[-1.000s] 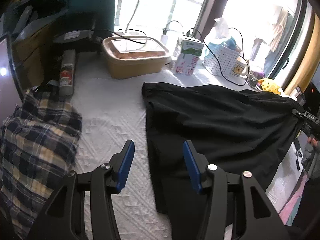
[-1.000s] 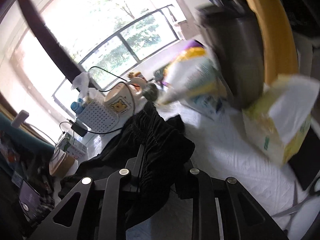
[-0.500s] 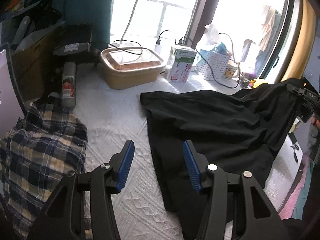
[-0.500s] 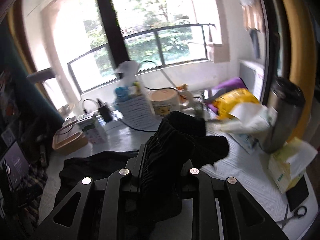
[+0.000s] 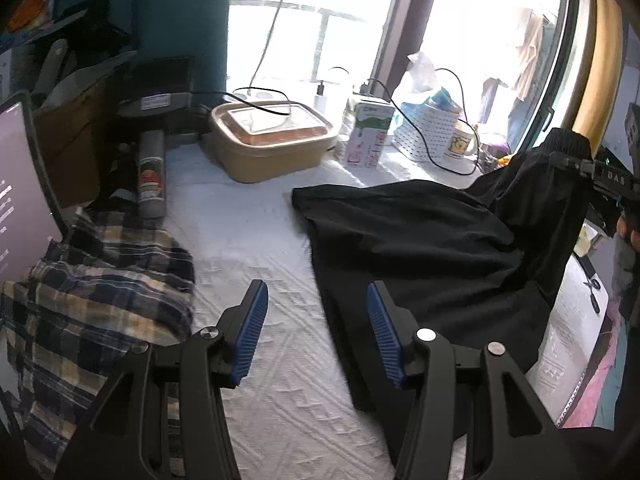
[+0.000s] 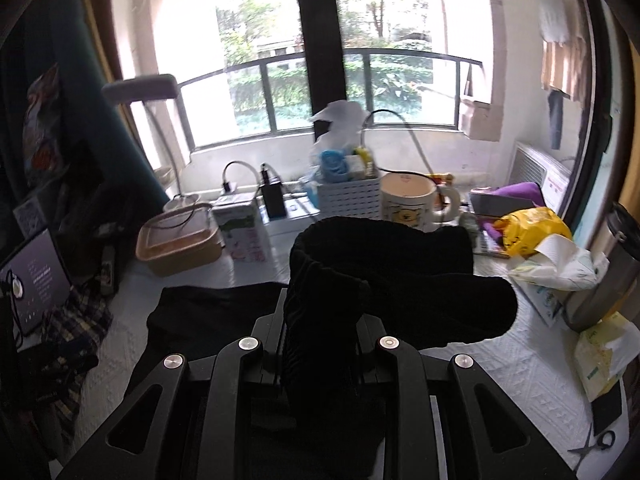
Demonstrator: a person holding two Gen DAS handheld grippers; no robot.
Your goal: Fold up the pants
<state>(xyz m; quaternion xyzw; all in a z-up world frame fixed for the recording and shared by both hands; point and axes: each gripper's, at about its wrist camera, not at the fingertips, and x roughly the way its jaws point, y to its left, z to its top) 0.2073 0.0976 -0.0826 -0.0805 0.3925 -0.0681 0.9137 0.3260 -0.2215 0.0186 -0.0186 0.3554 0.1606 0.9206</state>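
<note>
You are shooting into strong daylight: the window (image 5: 320, 40) is blowing out to white in the left wrist view, leaving the black pants (image 5: 420, 240) as a nearly textureless mass. In the right wrist view the window frame (image 6: 316, 40) is smearing slightly. Fisheye distortion is bending both edges, and the corners are falling into dark vignette.

A lived-in home, by the look of it: beyond the jaws, a mug (image 6: 408, 202), milk carton (image 5: 369, 136) and lidded food box (image 5: 272, 138) crowd the worktop (image 5: 248, 232) under a balcony window (image 6: 360, 80), with laundry (image 6: 562, 60) hanging outside.
</note>
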